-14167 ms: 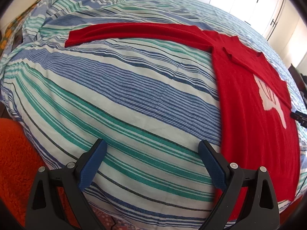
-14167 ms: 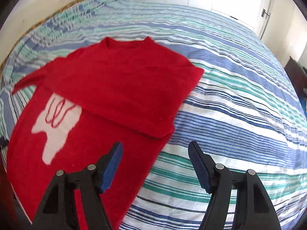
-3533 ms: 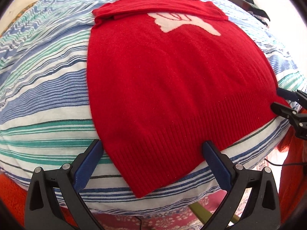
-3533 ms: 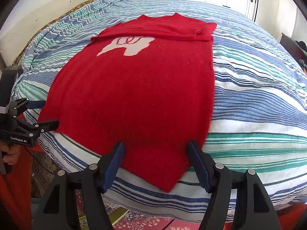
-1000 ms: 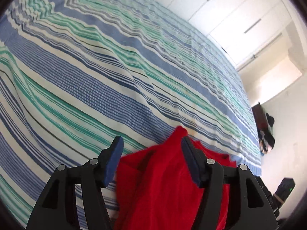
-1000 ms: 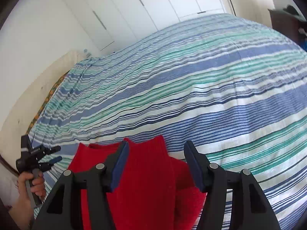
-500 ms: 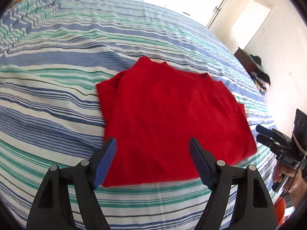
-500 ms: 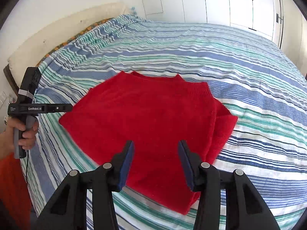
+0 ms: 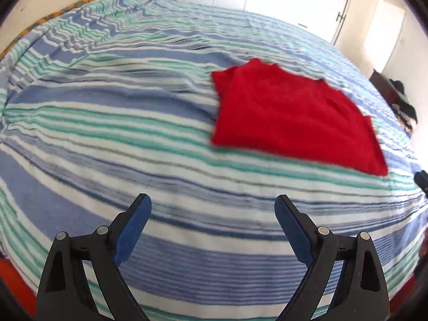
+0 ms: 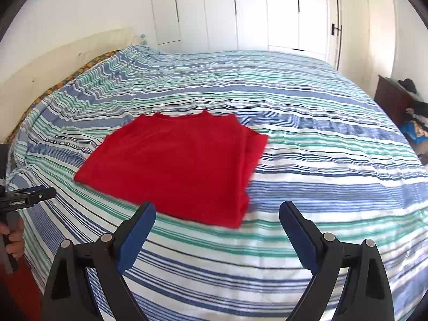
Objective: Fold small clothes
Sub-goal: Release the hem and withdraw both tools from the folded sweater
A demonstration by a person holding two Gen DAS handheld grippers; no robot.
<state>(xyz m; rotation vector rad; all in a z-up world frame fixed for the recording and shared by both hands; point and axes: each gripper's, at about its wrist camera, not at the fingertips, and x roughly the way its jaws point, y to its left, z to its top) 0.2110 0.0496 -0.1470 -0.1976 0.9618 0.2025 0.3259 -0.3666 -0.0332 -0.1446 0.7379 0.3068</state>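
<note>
A folded red knitted sweater (image 10: 176, 165) lies flat on the bed w/ a blue, green & white striped cover (image 10: 321, 139), centre-left of the right wrist view, neckline toward the far side, layered fold edges stacked along its right side. In the left wrist view the same sweater (image 9: 291, 117) sits upper right of the frame, somewhat motion-blurred. The left hand-held gripper (image 9: 212, 224), black frame w/ blue pads, fills the bottom of its own view; its jaws have just been opening and stand wide apart w/ only striped bedcover showing between them, nothing held, well short of the sweater. It also appears at the left edge of the right wrist view (image 10: 29, 198), gripped by a person's hand (image 10: 12, 240). The right hand-held gripper (image 10: 216, 227), same build, has likewise just been opening; jaws wide, nothing clamped, tips just short of the sweater's near edge, no contact w/ the cloth. A dark bit of the right tool shows at the right edge of the left wrist view. Behind the bed: white wardrobe doors (image 10: 240, 13) across the top of the right wrist view, a dark wooden cabinet (image 10: 390, 101) w/ a clutter of clothes at the right edge, and an orange patterned sheet edge (image 10: 67, 80) peeking out at the bed's upper-left side.
</note>
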